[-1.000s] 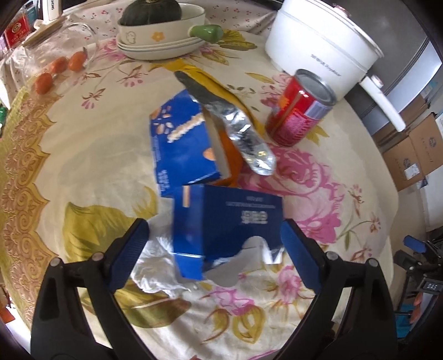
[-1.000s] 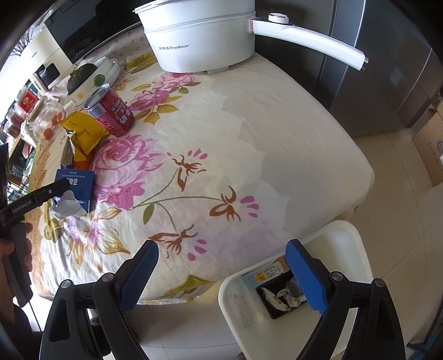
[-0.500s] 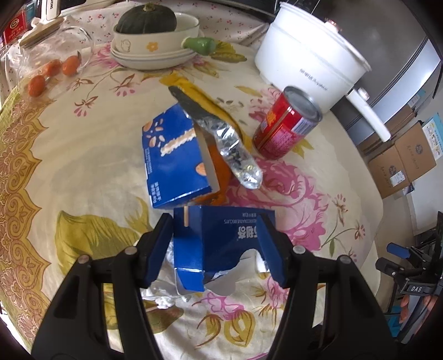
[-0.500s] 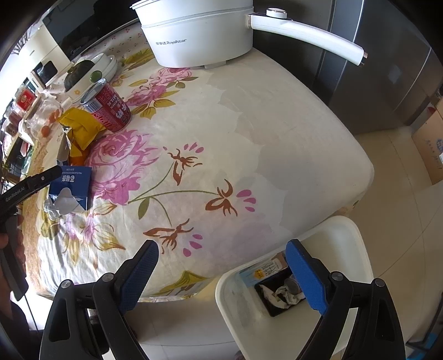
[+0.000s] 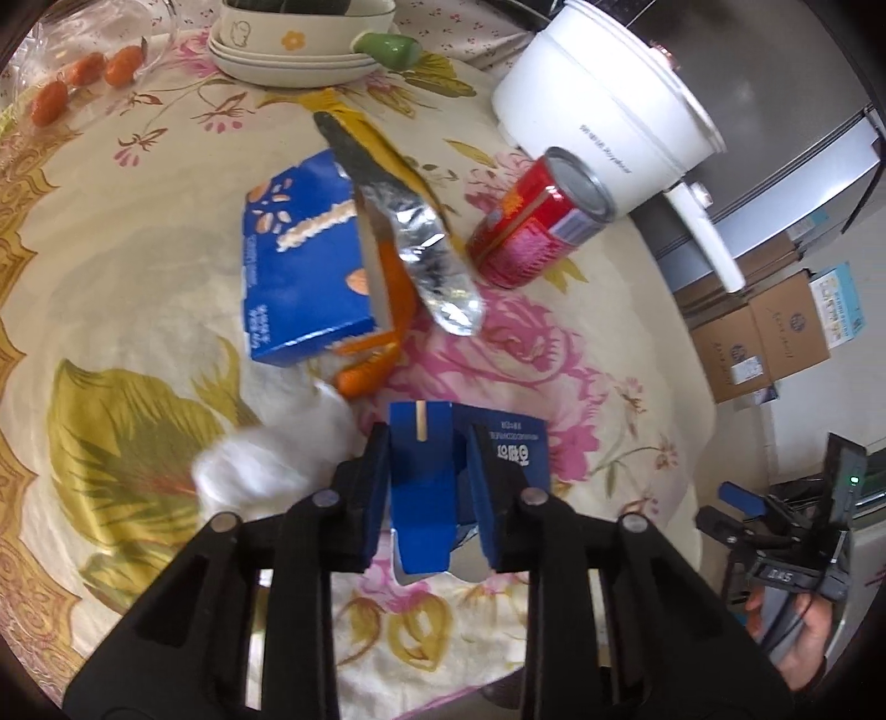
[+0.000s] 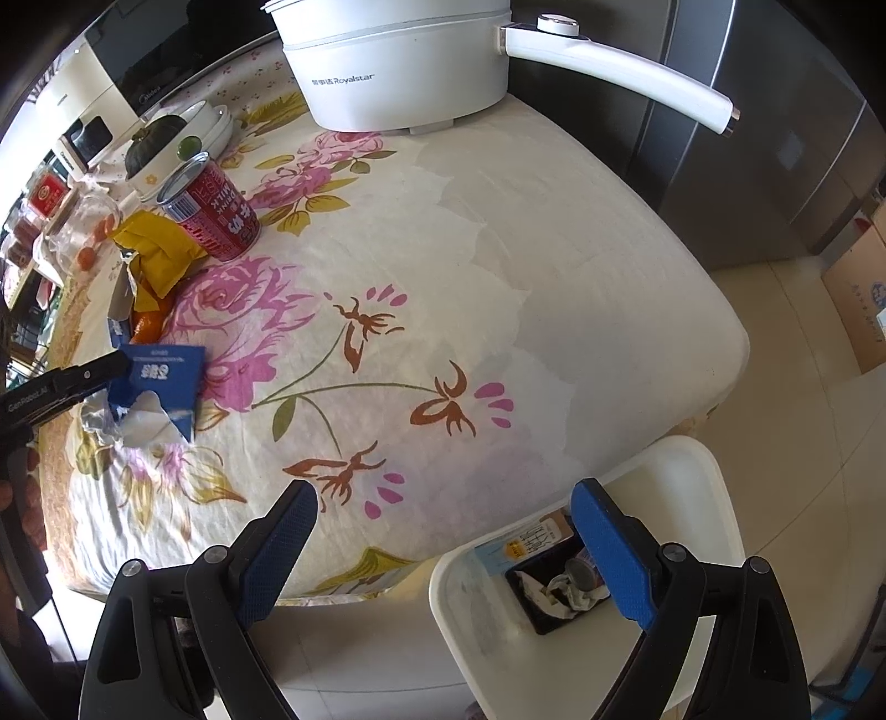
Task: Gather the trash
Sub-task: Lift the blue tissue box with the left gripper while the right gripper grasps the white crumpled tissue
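My left gripper (image 5: 429, 443) is shut on a small dark blue carton (image 5: 421, 498), its pads pinching the carton's crumpled end just above the flowered tablecloth (image 5: 138, 310). The right wrist view shows the same carton (image 6: 160, 371) at the left gripper's tip (image 6: 119, 363). A crumpled white tissue (image 5: 266, 459) lies beside it. Farther back lie a blue snack box (image 5: 302, 260), a foil wrapper (image 5: 426, 249), orange peel (image 5: 365, 376) and a red can (image 5: 531, 227). My right gripper (image 6: 443, 495) hangs open and empty over the table's near edge and a white bin (image 6: 714, 498).
A white electric pot (image 5: 598, 105) with a long handle stands at the back right. Stacked bowls with a dark squash (image 5: 299, 39) and a bag of small tomatoes (image 5: 83, 72) sit at the back. Cardboard boxes (image 5: 764, 338) stand on the floor. The bin holds a carton and tissues.
The left jaws have closed from wide open onto the dark blue carton and squeezed it narrow. The left view has tilted and come nearer. The right gripper has stayed put.
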Tool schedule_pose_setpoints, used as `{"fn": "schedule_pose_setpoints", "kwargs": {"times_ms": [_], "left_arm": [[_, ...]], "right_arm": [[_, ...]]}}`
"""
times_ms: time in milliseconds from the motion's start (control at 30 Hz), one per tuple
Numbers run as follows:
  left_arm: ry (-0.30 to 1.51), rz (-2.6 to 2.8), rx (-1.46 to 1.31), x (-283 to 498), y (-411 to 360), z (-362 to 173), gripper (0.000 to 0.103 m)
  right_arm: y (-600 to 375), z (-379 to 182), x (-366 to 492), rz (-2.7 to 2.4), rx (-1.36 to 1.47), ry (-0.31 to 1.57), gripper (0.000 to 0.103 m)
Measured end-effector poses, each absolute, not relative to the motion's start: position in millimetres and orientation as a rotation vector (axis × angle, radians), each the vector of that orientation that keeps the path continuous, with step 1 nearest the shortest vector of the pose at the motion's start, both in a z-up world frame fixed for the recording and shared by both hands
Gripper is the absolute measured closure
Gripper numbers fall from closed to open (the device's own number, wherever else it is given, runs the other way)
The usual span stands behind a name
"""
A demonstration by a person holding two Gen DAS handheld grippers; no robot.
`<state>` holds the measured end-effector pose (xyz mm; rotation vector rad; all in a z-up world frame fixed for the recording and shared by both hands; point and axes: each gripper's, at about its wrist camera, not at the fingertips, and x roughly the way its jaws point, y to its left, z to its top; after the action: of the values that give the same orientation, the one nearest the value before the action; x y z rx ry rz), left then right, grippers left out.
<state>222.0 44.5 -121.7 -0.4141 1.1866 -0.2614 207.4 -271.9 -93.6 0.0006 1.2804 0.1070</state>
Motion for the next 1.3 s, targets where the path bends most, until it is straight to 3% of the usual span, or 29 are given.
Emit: {"fn": "schedule_pose_setpoints", "kwargs": {"times_ms": [333,767,1300], "left_arm": [[1.124,-0.327,-0.466,200.3,47.9,-91.0,0.078],[0.941,-0.224,-0.614,144.3,147.8,-44.1,0.078],[0.914,-0.001,-0.525,101.0,234.2,-49.4,0.078]], "right_arm": [[-255.8,-89.3,209.0,0.126,-0.002,1.270,0.009],[-204.9,-85.5,212.4,0.200,-0.018,1.255,0.009],[-42.3,-111.8,217.1,0.417,-0.036,1.267,0.009]]}}
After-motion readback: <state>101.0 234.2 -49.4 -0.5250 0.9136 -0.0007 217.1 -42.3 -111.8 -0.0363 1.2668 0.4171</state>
